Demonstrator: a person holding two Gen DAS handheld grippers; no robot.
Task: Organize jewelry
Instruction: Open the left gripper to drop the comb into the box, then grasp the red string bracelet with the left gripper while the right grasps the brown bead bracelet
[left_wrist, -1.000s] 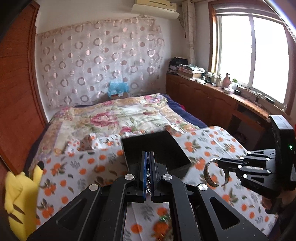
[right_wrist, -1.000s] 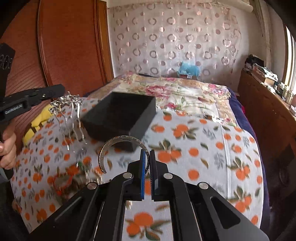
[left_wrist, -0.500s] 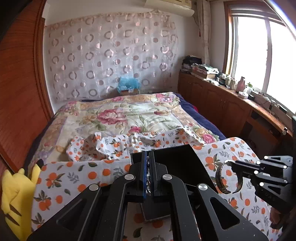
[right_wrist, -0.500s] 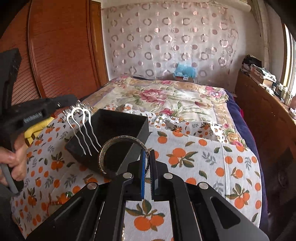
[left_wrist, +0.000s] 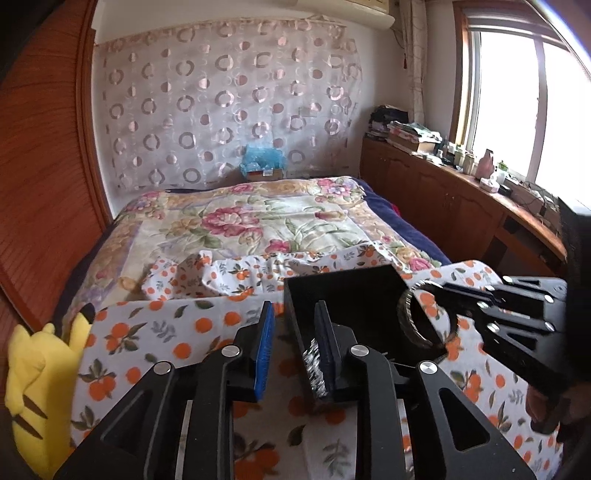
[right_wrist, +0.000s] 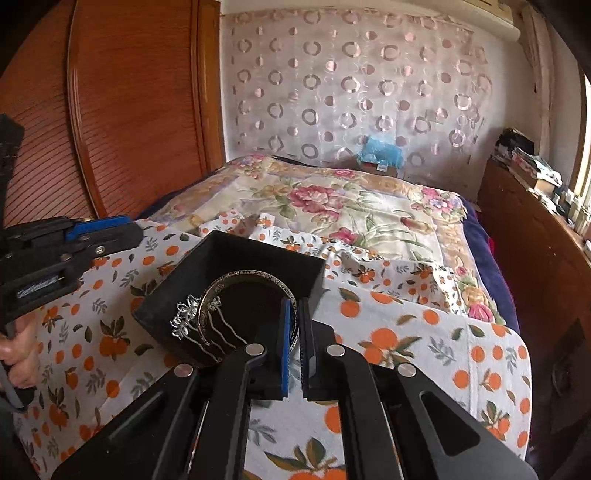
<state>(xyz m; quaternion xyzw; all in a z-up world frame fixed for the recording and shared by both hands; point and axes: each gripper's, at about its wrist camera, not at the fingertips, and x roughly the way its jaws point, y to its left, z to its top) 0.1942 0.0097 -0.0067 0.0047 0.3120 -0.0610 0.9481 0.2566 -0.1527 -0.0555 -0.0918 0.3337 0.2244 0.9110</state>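
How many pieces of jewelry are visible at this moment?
2. A silver hair comb lies in the black box, just let go by the opening left tongs. A silver bangle is held over the box by the right tongs. Others may be hidden.

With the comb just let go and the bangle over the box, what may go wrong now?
1. The silver hair comb lies across the black box near wall, flower end outside; it may tip out onto the orange-print cloth.
2. The left gripper, jaws opening, has the comb's flower end against one finger and may drag it.
3. The bangle, shut in the right gripper, may land on the comb.
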